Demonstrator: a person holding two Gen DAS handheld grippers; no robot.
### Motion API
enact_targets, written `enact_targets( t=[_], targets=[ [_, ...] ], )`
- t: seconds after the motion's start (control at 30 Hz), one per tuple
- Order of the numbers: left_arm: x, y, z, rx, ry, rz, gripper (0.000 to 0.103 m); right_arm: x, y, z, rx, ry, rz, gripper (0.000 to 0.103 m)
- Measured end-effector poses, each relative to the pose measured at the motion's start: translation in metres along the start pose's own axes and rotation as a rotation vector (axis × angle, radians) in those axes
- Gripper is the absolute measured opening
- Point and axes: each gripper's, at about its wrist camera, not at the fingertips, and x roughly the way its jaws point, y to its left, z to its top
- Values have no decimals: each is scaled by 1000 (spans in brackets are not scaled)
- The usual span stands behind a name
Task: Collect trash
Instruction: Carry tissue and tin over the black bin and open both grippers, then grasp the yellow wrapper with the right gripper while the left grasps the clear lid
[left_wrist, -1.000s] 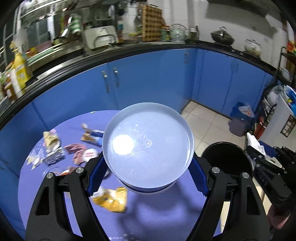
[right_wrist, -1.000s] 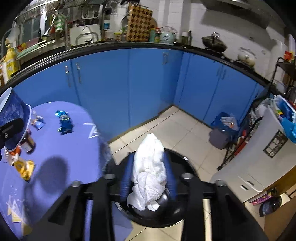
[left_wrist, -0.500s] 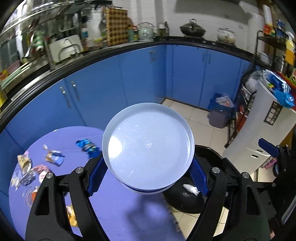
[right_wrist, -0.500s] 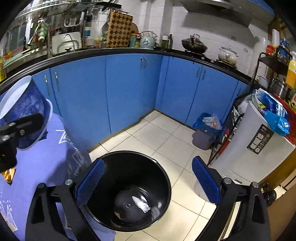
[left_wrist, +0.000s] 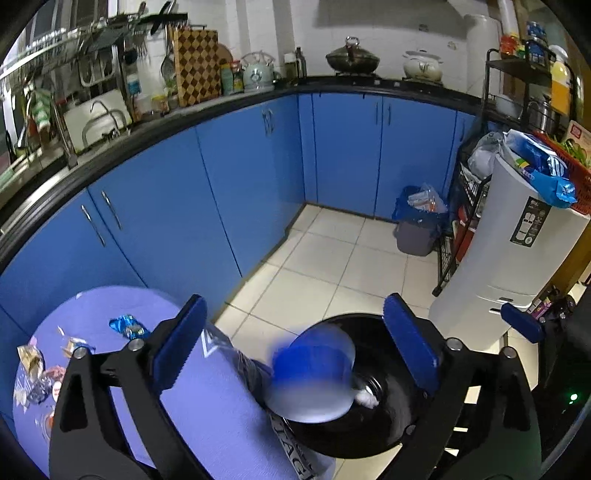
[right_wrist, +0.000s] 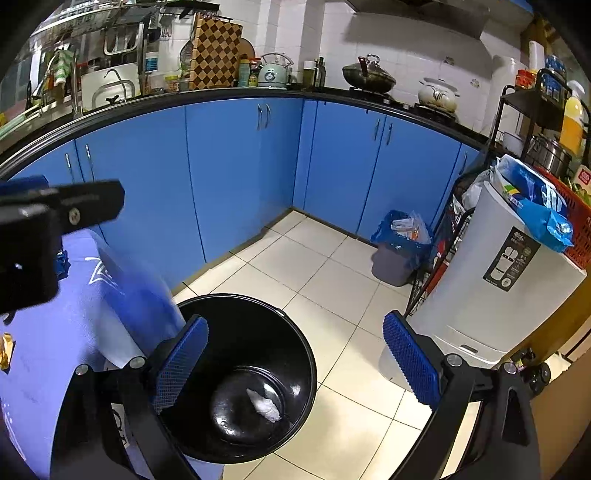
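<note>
Left tongs (left_wrist: 295, 347) opening over a blurred blue-and-white cup (left_wrist: 314, 380) above the black bin (left_wrist: 369, 435); right tongs (right_wrist: 295, 354) wide, empty.

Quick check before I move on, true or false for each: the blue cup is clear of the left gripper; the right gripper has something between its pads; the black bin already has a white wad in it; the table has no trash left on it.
1. The blue cup is clear of the left gripper. True: the jaws are opening and the blurred cup is over the black bin, touching neither pad.
2. The right gripper has something between its pads. False: its jaws stand wide with nothing between them.
3. The bin already holds a white wad. True.
4. The table has no trash left. False: wrappers lie on it.
</note>
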Motion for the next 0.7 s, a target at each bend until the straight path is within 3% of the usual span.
enact_targets(
  t=[0.23, 0.37, 0.7],
  targets=[
    [-1, 20, -3, -35, 9, 33, 99, -2, 5, 2, 0, -2, 14, 93],
    [-9, 47, -16, -71, 26, 77, 99, -8, 20, 4, -8, 0, 66, 93],
    [-46, 154, -75, -252, 88, 221, 99, -35, 119, 1, -125, 11, 298, 93]
  ],
)
